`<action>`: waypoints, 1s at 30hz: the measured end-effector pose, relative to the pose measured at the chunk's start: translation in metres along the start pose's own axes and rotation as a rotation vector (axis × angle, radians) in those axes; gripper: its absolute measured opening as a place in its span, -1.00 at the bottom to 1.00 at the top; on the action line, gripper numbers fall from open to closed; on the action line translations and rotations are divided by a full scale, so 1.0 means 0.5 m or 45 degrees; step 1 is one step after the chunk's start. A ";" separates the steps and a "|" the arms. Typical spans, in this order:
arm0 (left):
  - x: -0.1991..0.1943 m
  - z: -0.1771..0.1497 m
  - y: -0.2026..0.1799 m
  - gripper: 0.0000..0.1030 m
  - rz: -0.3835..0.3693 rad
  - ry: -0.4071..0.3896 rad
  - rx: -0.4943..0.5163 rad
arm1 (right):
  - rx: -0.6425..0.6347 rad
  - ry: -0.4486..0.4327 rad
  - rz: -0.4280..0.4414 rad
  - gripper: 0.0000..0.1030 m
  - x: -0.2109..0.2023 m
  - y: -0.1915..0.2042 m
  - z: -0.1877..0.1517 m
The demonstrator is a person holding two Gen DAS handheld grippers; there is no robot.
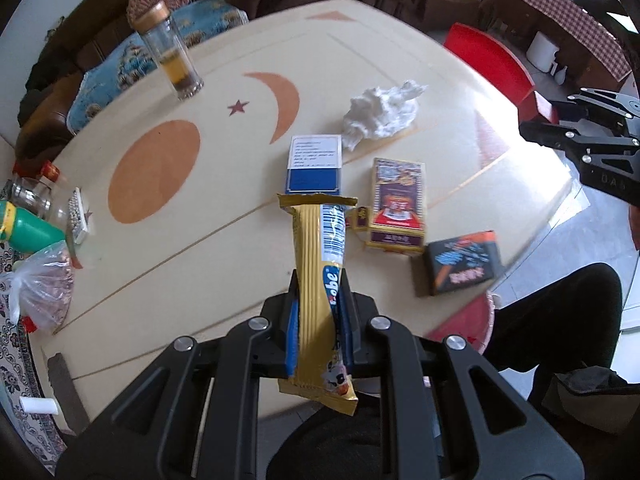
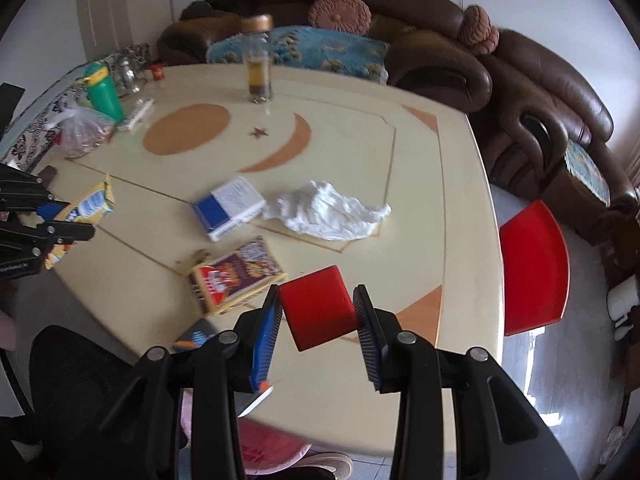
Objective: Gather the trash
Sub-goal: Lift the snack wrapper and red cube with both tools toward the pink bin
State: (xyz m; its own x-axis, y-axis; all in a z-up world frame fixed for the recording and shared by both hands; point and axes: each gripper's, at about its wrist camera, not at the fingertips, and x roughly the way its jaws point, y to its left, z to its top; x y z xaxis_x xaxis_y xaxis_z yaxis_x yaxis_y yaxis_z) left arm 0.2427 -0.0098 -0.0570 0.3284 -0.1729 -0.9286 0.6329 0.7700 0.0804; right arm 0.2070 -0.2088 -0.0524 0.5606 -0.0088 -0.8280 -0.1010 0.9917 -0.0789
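Note:
My left gripper (image 1: 320, 300) is shut on a gold snack wrapper (image 1: 318, 280) and holds it above the cream table (image 1: 224, 200); it also shows in the right wrist view (image 2: 86, 208). My right gripper (image 2: 316, 312) is shut on a red box (image 2: 318, 308) above the table's near edge. On the table lie a crumpled white tissue (image 1: 382, 114), a blue-and-white box (image 1: 315, 164), a purple-and-red card box (image 1: 398, 204) and a dark box (image 1: 460, 262). The right gripper shows at the left wrist view's right edge (image 1: 532, 126).
A glass tumbler with a gold lid (image 1: 172, 56) stands at the table's far side. A green bottle (image 1: 24, 228), a jar and a plastic bag (image 1: 40, 288) sit at the left edge. A red chair (image 2: 534, 268) stands right of the table. A pink bin (image 2: 272, 448) shows below the near edge.

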 end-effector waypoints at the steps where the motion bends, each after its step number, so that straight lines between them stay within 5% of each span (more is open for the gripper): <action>1: -0.010 -0.004 -0.008 -0.67 0.000 -0.011 0.001 | -0.010 -0.013 0.006 -0.29 -0.018 0.010 -0.003; 14: -0.132 -0.084 -0.129 -0.67 -0.024 -0.127 0.054 | -0.106 -0.118 0.048 -0.29 -0.179 0.121 -0.074; 30: -0.138 -0.170 -0.216 -0.66 -0.098 -0.138 0.096 | -0.112 -0.099 0.080 -0.29 -0.235 0.181 -0.192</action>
State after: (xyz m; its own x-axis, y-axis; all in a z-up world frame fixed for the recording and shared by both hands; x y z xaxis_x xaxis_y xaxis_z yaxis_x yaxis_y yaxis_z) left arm 0.0921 -0.0287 -0.0322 0.3481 -0.2980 -0.8888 0.7088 0.7042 0.0415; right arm 0.0531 -0.1305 -0.0153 0.6129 0.0662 -0.7874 -0.2079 0.9749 -0.0798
